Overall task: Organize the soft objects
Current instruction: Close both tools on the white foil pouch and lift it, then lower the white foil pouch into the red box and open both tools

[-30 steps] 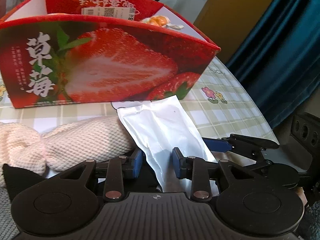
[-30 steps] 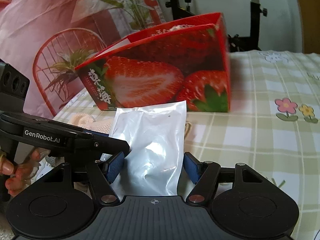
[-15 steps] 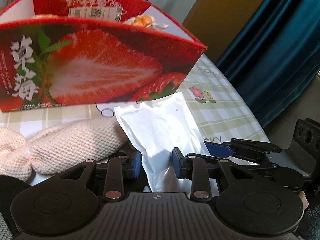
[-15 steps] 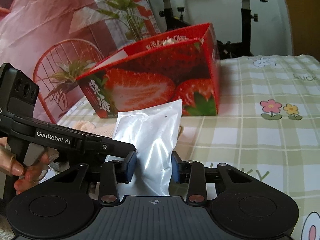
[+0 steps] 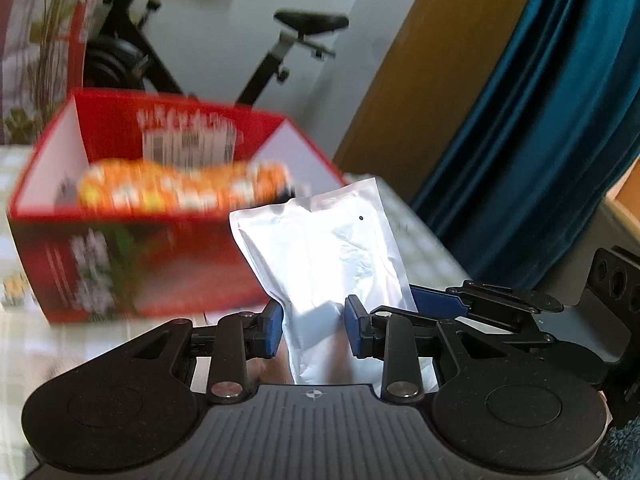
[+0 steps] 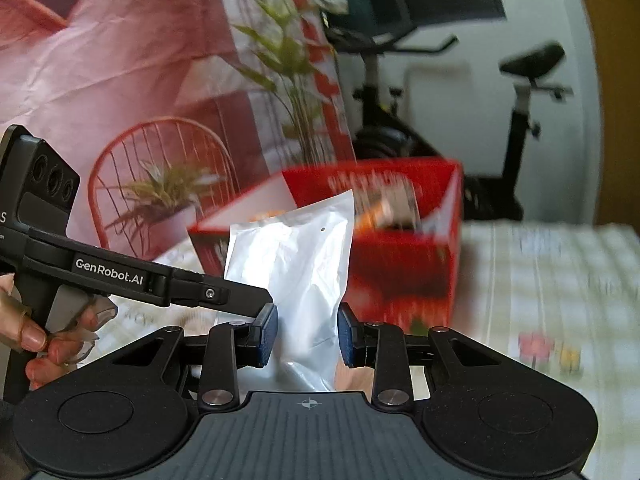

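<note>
A soft white plastic pouch [image 5: 332,256] stands upright between my two grippers, held clear of the table. My left gripper [image 5: 314,326] is shut on its lower end, and my right gripper [image 6: 307,334] is shut on the same pouch [image 6: 296,276] from the other side. The red strawberry box [image 5: 132,256] stands open just behind the pouch, with orange and white packets [image 5: 180,188] inside. The box also shows in the right wrist view [image 6: 404,252].
The table has a green checked cloth [image 6: 552,292] with flower prints. An exercise bike [image 5: 224,56] stands behind the box. A blue curtain [image 5: 532,140] hangs at the right. A plant backdrop [image 6: 160,92] is at the left.
Both grippers have lifted the white pouch off the table and risen toward the box top. The right gripper's jaws closed onto the pouch. The knitted cream item has dropped out of view.
</note>
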`<state>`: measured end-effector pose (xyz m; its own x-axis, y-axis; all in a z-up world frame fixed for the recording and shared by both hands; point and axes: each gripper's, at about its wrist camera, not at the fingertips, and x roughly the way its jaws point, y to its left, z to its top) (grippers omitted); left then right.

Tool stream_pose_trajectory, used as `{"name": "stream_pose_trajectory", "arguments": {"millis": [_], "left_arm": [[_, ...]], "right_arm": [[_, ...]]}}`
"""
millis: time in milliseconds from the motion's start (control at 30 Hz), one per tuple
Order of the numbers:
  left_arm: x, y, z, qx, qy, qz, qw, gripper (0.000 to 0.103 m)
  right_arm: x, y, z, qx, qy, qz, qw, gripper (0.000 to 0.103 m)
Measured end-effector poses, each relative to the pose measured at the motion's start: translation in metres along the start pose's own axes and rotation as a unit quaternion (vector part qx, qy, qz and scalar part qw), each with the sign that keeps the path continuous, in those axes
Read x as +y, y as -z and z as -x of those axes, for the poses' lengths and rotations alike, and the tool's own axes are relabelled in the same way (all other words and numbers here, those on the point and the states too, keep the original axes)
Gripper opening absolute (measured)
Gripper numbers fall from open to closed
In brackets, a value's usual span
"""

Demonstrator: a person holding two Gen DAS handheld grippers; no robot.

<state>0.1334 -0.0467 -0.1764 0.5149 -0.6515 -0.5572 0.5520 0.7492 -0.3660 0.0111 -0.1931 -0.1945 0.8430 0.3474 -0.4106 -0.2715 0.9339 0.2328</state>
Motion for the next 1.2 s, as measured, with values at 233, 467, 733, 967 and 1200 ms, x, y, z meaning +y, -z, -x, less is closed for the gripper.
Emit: {"name": "stream_pose_trajectory", "arguments": {"millis": [233, 467, 733, 967, 1200], "left_arm": [[0.005, -0.051, 0.01, -0.047, -0.016, -0.027, 0.9984, 0.033], [0.002, -0.094, -0.011, -0.092, -0.061, -0.088, 0.99, 0.033], [0.016, -0.102, -0.052, -0.066, -0.083, -0.079, 0.9912, 0.033], [0.036, -0.091, -0.073, 0.003, -0.089, -0.047, 0.9949, 0.033], [0.042, -0.084, -0.072, 0.009, -0.121, -0.052, 0.9912, 0.049]], "right_arm": [[0.008, -0.056, -0.016, -0.048, 0.016, 0.074, 0.996, 0.029], [0.005, -0.097, -0.05, -0.086, 0.063, 0.151, 0.983, 0.03], [-0.021, -0.094, -0.091, -0.074, 0.077, 0.144, 0.984, 0.03], [-0.035, -0.079, -0.119, 0.002, 0.072, 0.119, 0.99, 0.03], [-0.035, -0.07, -0.134, 0.034, 0.085, 0.109, 0.99, 0.033]]}}
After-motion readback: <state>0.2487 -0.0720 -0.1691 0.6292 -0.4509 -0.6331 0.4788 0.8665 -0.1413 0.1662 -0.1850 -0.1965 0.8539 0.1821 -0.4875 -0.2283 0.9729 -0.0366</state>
